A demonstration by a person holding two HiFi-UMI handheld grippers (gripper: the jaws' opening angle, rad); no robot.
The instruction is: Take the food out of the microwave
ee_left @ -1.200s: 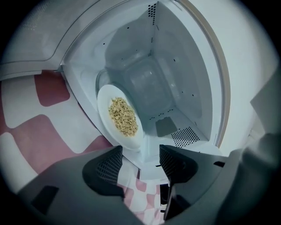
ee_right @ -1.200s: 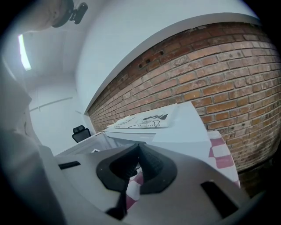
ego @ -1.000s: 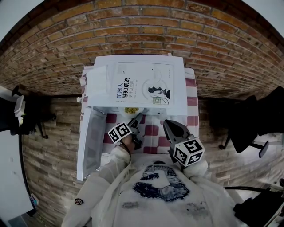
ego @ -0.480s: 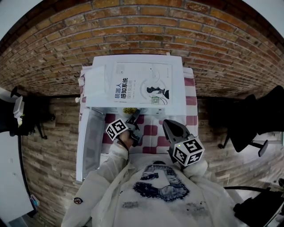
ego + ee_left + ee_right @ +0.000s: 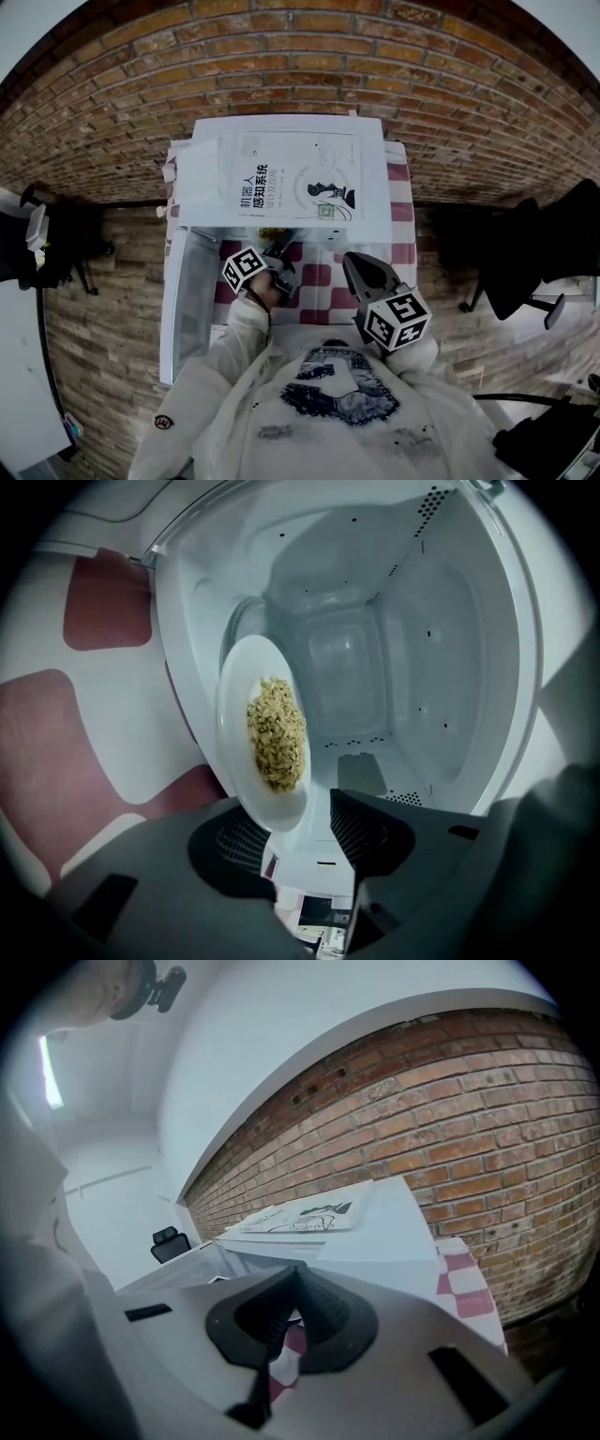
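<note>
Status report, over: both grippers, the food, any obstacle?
Left gripper open, plate rim between fingers. Right gripper shut, idle. Food inside microwave, door open. Nothing blocking.

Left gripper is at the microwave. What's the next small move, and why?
Probably close the left gripper on the plate. Its jaws stand apart with the plate's near rim between them, not yet clamped. The plate with the food sits inside the open microwave. A firm grip should come before drawing it out.
</note>
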